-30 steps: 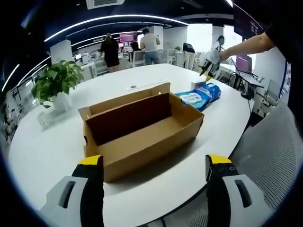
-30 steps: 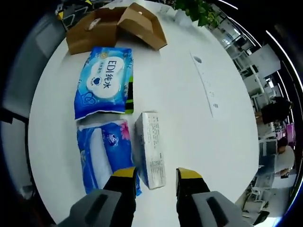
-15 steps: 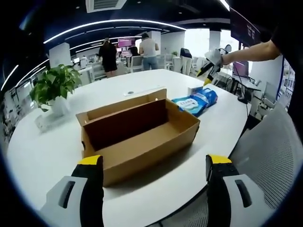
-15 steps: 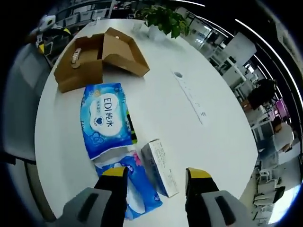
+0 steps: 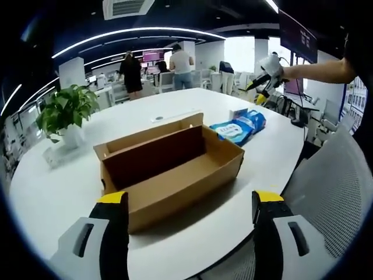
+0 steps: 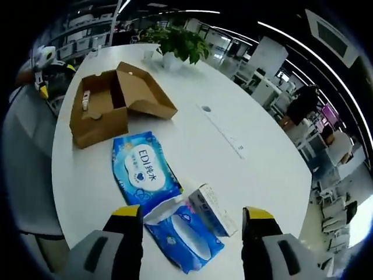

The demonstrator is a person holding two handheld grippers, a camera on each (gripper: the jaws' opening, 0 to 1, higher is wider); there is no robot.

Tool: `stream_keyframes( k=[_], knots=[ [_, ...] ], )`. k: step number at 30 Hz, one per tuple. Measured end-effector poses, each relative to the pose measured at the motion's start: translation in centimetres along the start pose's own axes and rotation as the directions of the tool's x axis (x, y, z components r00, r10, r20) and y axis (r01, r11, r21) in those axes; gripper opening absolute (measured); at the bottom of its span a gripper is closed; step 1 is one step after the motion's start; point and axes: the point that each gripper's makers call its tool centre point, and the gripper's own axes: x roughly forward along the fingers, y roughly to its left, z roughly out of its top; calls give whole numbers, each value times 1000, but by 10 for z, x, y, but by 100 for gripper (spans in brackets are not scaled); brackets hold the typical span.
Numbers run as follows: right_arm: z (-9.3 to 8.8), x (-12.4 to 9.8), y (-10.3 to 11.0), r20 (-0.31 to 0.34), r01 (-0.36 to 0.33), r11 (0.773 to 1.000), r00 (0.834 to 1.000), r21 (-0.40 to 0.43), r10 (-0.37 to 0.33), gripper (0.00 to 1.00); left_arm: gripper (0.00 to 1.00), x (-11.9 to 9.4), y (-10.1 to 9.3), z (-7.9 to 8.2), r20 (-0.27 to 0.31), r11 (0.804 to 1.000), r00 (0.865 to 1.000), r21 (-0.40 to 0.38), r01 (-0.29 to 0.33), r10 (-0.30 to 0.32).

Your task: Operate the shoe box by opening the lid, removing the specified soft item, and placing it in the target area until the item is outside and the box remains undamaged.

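Left gripper view: the left tool (image 5: 191, 233) hangs with its jaws spread wide and nothing between them, above the near edge of the white tabletop (image 5: 58, 186). Just ahead sits the cardboard box (image 5: 169, 169), lid folded back, its inside bare brown. Beyond its far right corner lie a blue pack (image 5: 234, 127) with white lettering too small to read and a small white carton (image 5: 238, 112). The right tool (image 5: 269, 67) is held up in the air above that end of the tabletop, on a person's outstretched arm (image 5: 317, 67). A potted plant (image 5: 64, 111) stands at the left, and people stand in the office behind.

Right gripper view: the right tool (image 6: 191, 233) is likewise spread wide, gripping nothing and touching nothing, above the packs. The large blue pack (image 6: 144, 172) reads "EDI" followed by Chinese characters. Nearer the jaws lies a second blue pack (image 6: 183, 232), touching the first, with the white carton (image 6: 213, 209) just beside it; the carton's print is unreadable. The box (image 6: 111, 105) stands open farther off, apart from the packs, with the plant (image 6: 178, 42) behind it.
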Motion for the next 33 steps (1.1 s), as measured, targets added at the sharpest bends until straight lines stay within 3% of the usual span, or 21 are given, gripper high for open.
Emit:
stream_keyframes(
  k=[6, 14, 18, 24, 30, 33],
  knots=[
    [4, -16, 14, 6, 48, 997, 999, 66, -49, 79, 92, -1, -2, 5, 20, 999, 1000, -32, 8, -7],
    [21, -35, 37, 71, 82, 985, 993, 152, -94, 92, 90, -6, -1, 17, 64, 996, 998, -84, 26, -21],
    [32, -43, 44, 122, 110, 976, 983, 190, -134, 99, 90, -7, 8, 24, 74, 997, 997, -70, 21, -16],
    [43, -53, 55, 166, 119, 964, 973, 237, -161, 99, 91, -8, 16, 36, 91, 996, 994, -64, 62, -56],
    [49, -62, 73, 200, 114, 954, 964, 279, -173, 99, 95, -9, 31, 49, 86, 997, 993, 6, 77, -77],
    [51, -66, 83, 211, 111, 952, 962, 284, -175, 99, 91, -9, 34, 54, 75, 993, 991, 42, 110, -113]
  ],
)
